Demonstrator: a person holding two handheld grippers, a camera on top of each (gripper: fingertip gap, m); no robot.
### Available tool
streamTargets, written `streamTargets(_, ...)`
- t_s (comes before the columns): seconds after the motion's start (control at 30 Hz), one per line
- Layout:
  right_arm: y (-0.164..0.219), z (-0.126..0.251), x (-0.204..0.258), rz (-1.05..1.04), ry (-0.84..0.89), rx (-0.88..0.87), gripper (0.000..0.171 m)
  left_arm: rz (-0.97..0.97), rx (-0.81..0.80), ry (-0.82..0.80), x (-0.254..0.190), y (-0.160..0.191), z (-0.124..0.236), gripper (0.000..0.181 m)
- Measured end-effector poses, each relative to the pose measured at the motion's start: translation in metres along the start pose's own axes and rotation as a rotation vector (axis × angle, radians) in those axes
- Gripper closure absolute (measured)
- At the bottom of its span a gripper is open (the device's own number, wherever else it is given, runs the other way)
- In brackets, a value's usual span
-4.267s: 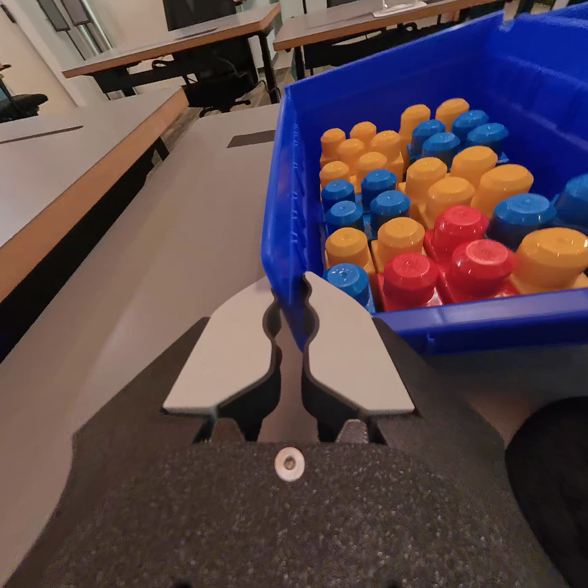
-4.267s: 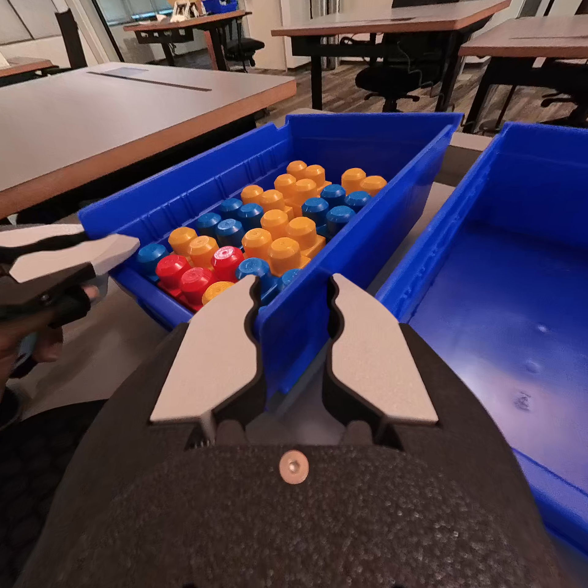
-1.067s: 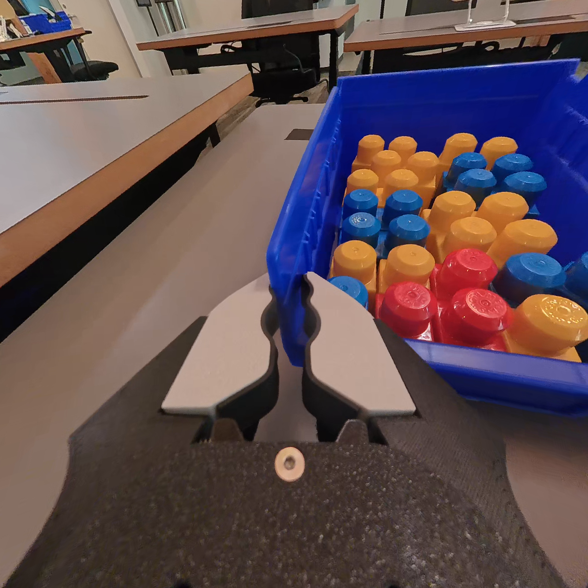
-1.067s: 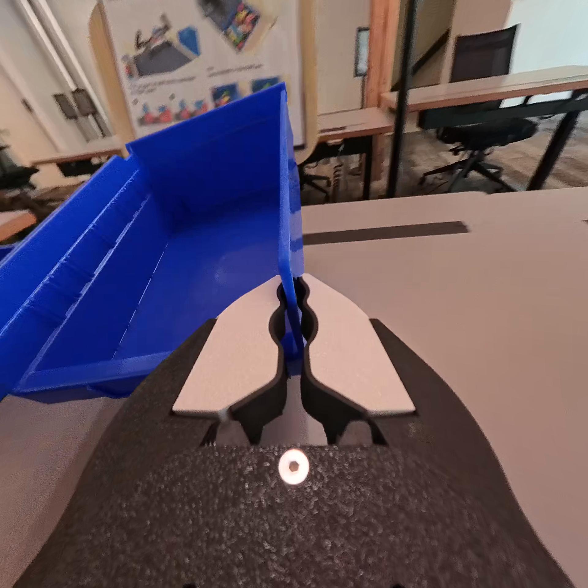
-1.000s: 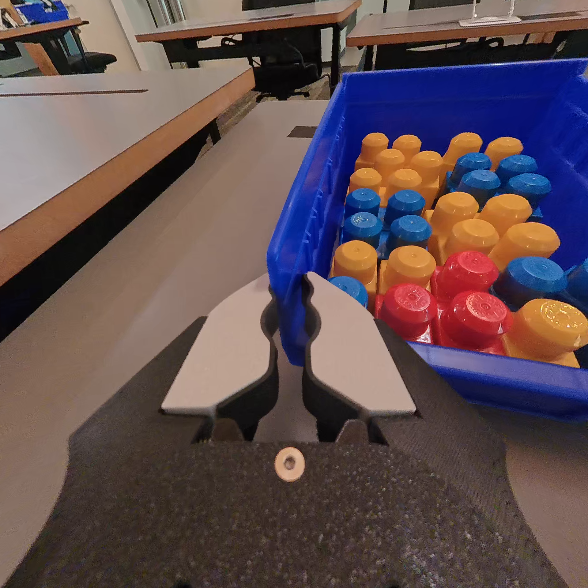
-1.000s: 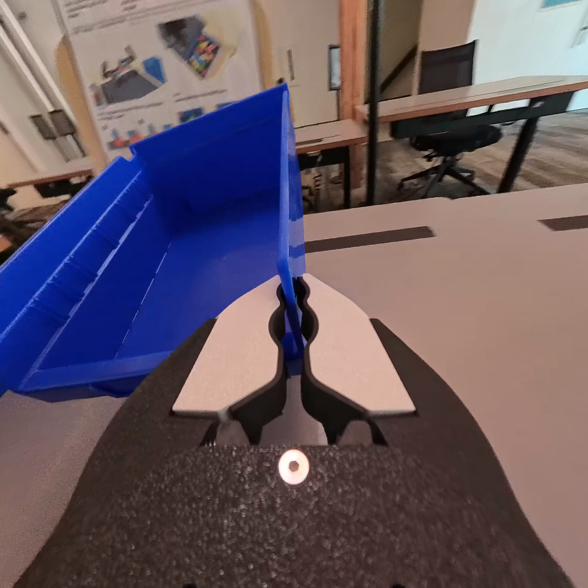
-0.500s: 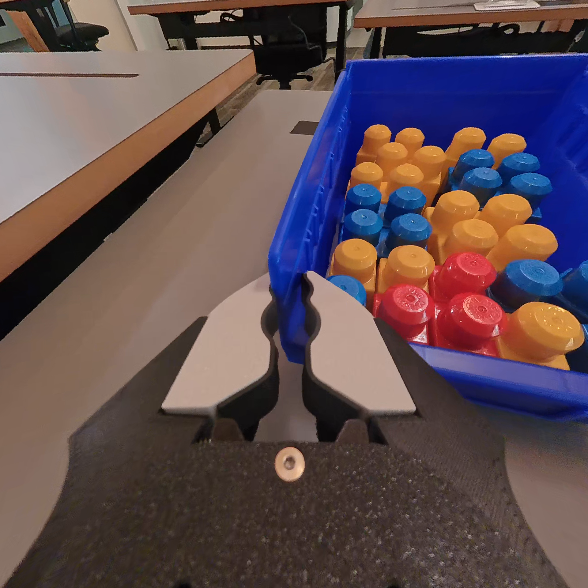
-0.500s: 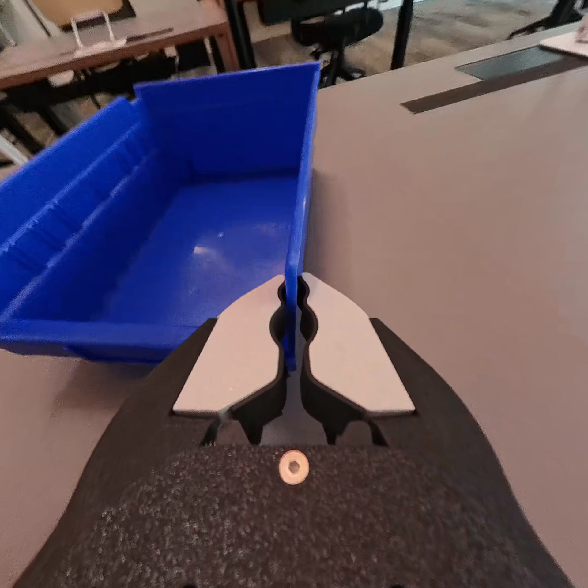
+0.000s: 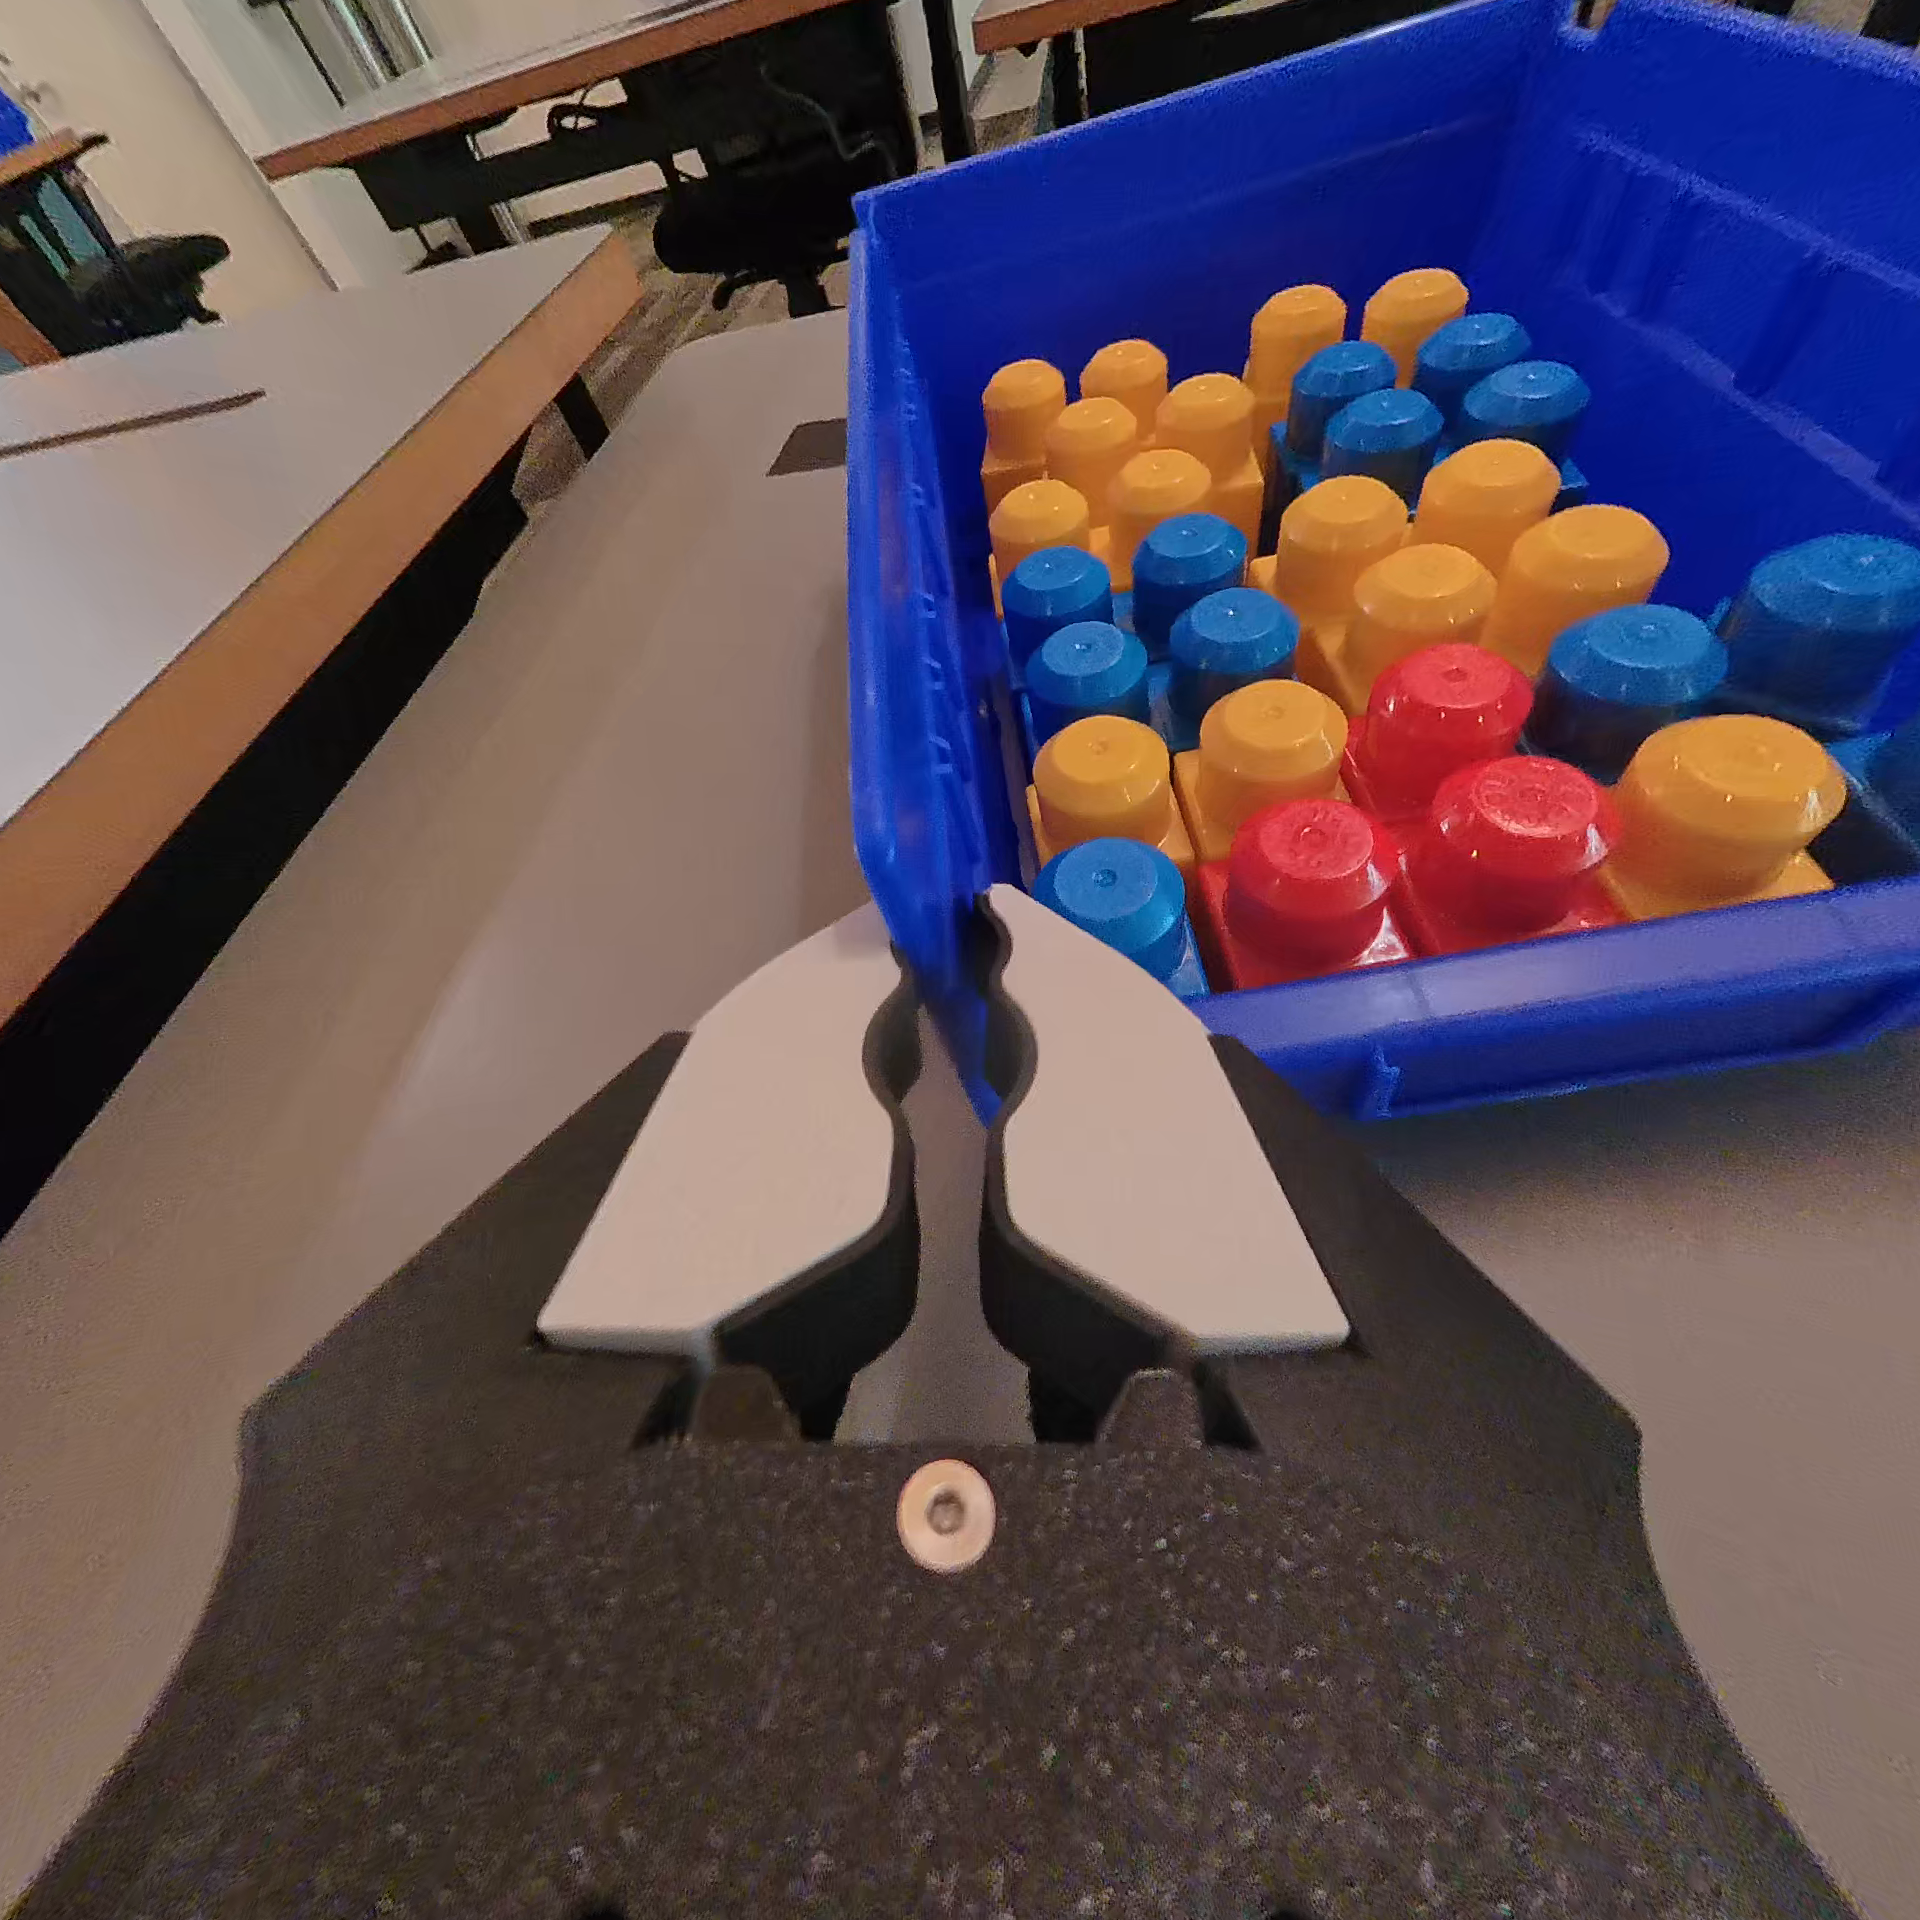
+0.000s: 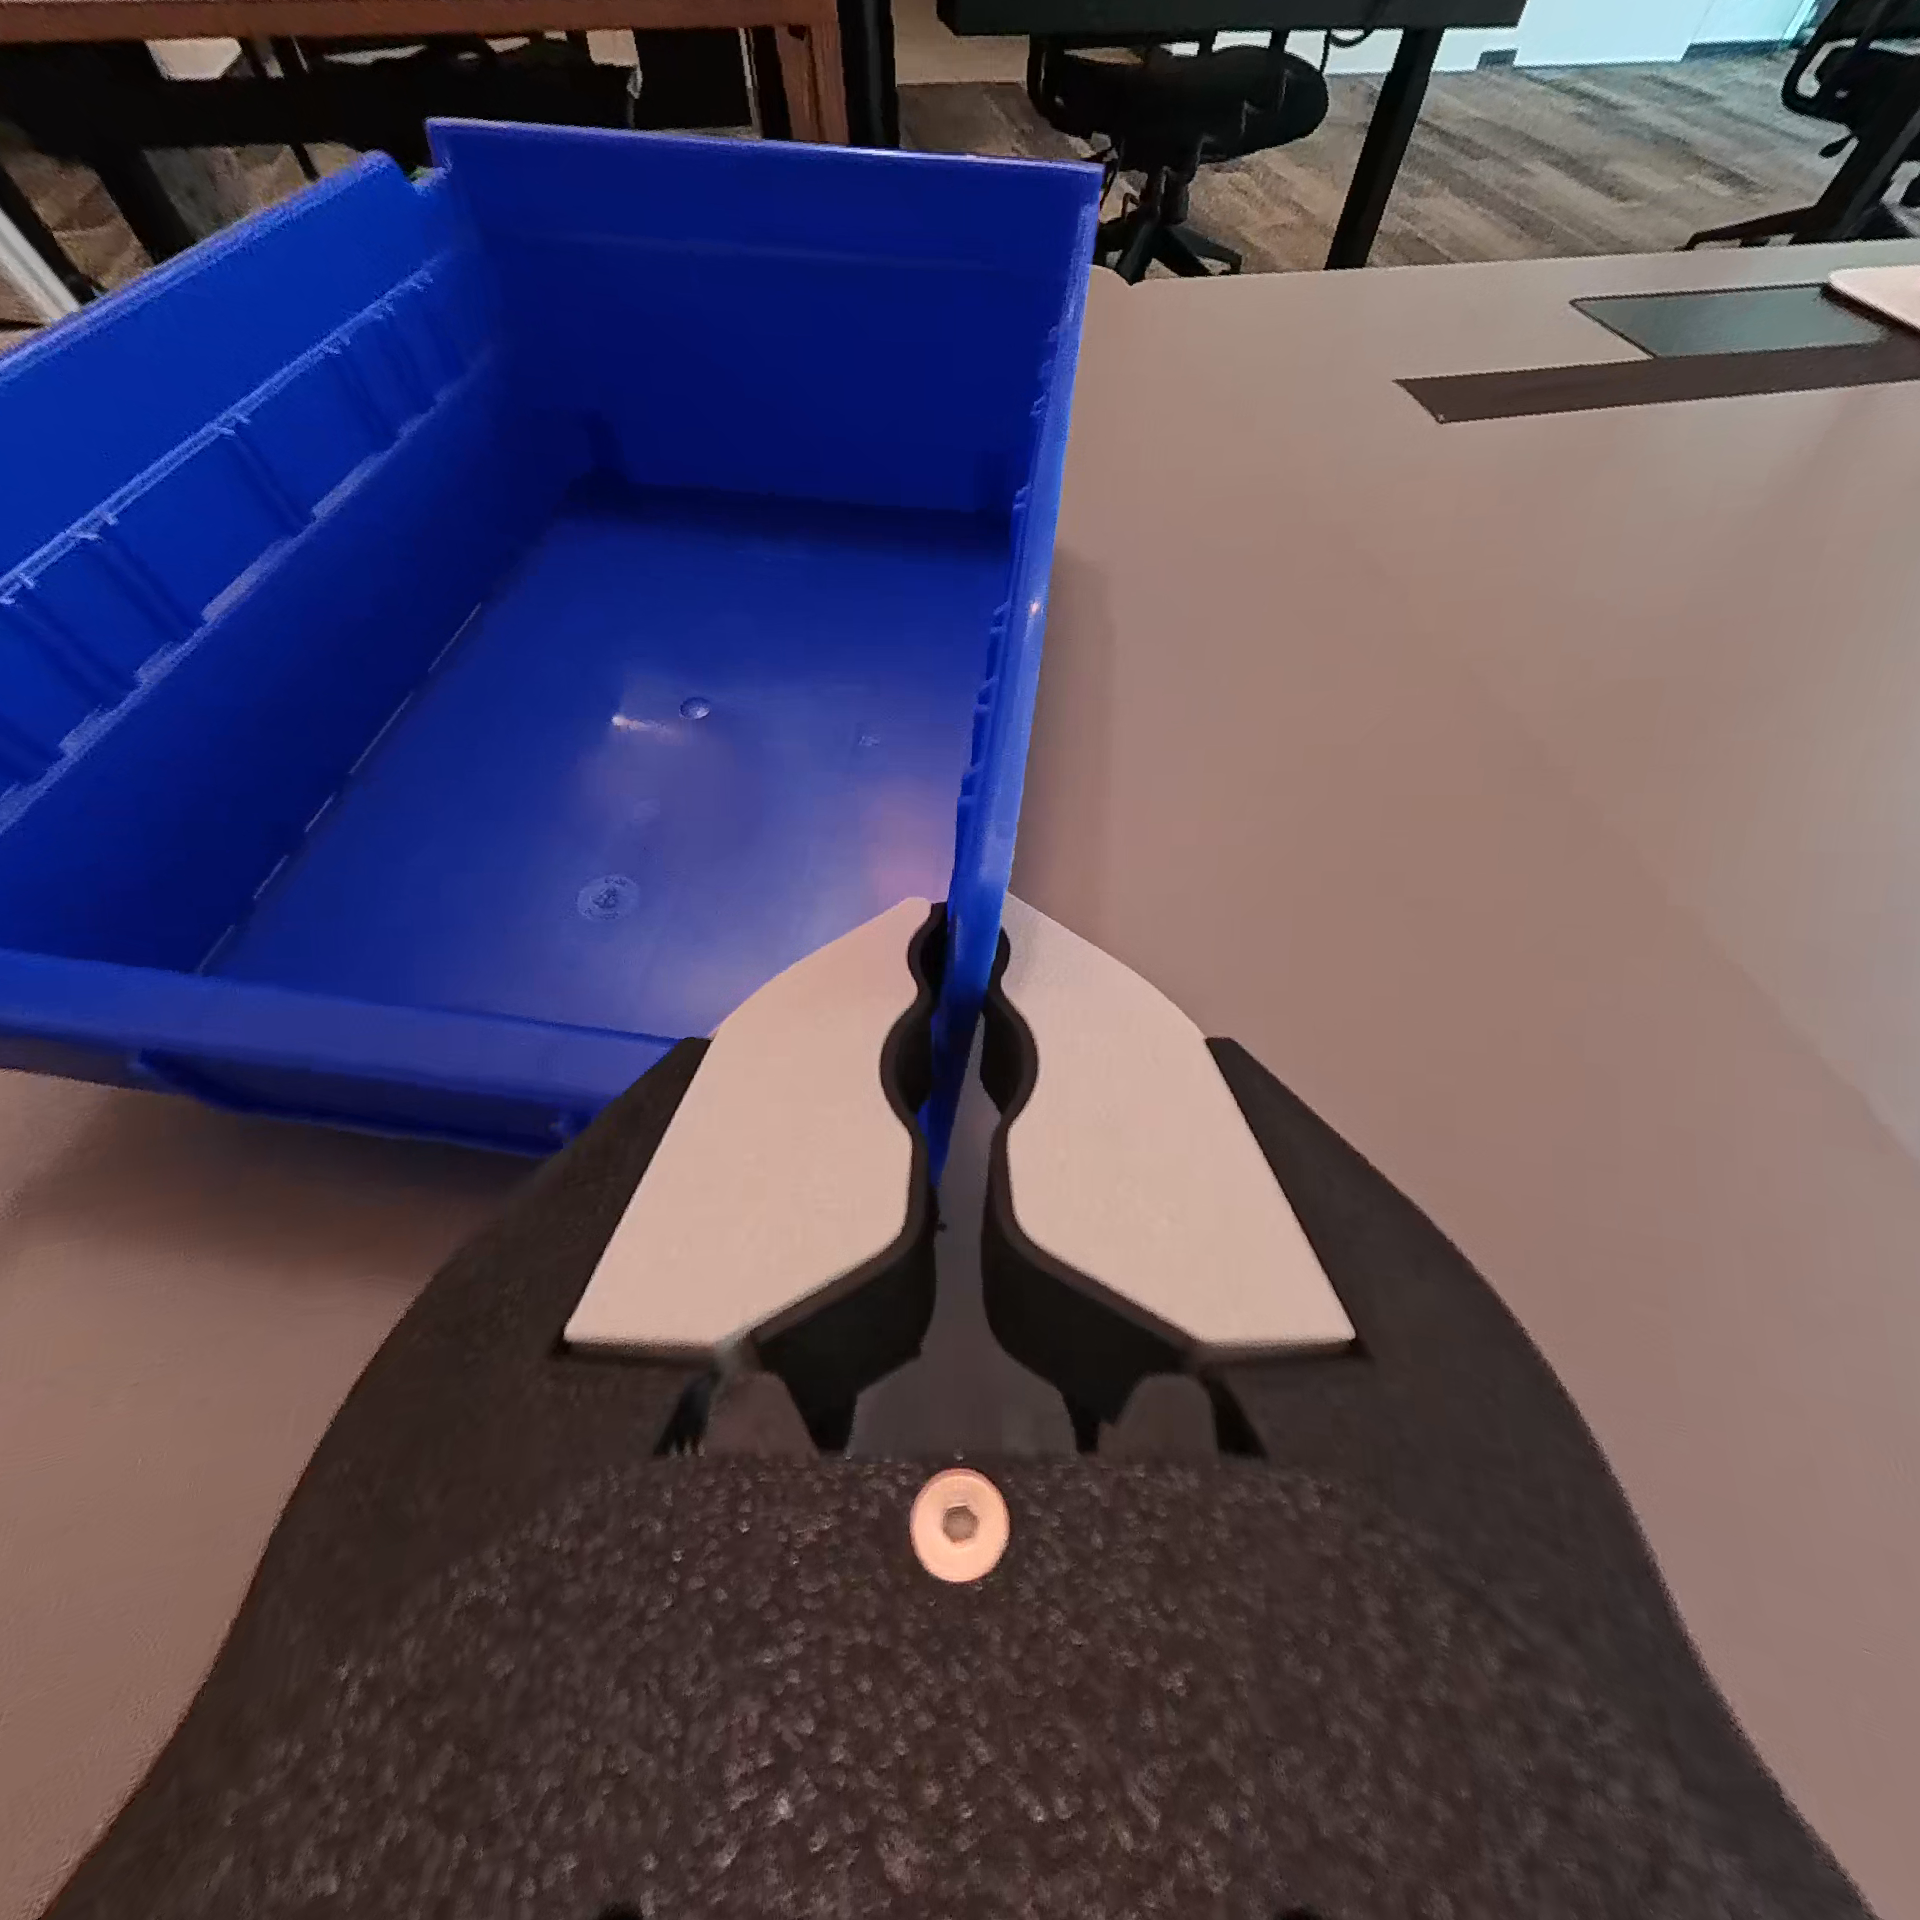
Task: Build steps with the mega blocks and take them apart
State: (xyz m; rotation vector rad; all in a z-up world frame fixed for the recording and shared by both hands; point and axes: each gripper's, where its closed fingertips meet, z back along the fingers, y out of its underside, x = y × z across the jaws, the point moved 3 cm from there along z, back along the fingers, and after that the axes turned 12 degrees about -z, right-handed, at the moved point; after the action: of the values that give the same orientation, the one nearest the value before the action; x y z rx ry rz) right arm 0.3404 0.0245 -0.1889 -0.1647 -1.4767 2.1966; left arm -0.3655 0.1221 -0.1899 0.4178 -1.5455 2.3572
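Left gripper (image 9: 951, 925) clamped on the block bin's (image 9: 1558, 1013) corner wall, right gripper (image 10: 968, 920) clamped on the empty bin's (image 10: 1029, 540) side wall, both on a grey table (image 10: 1455, 831).

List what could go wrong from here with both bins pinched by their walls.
1. The left gripper clamps only a thin corner of the full bin; loaded with mega blocks, it could slip or tip if lifted.
2. The right gripper grips the empty bin by one side wall; a pull may swing it rather than slide it straight.
3. Tilting the full bin might spill blocks onto the table.
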Motion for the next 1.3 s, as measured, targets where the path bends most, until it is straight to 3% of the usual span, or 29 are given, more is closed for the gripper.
streamTargets(0.47, 0.011, 0.015, 0.022, 0.084, -0.027, 0.018, 0.166, -0.072, -0.041, 0.046, -0.016, -0.004, 0.006, 0.172)
streamTargets(1.3, 0.006, 0.005, 0.015, 0.044, 0.039, -0.011, 0.167, -0.153, -0.035, 0.042, -0.036, -0.018, -0.004, 0.17)
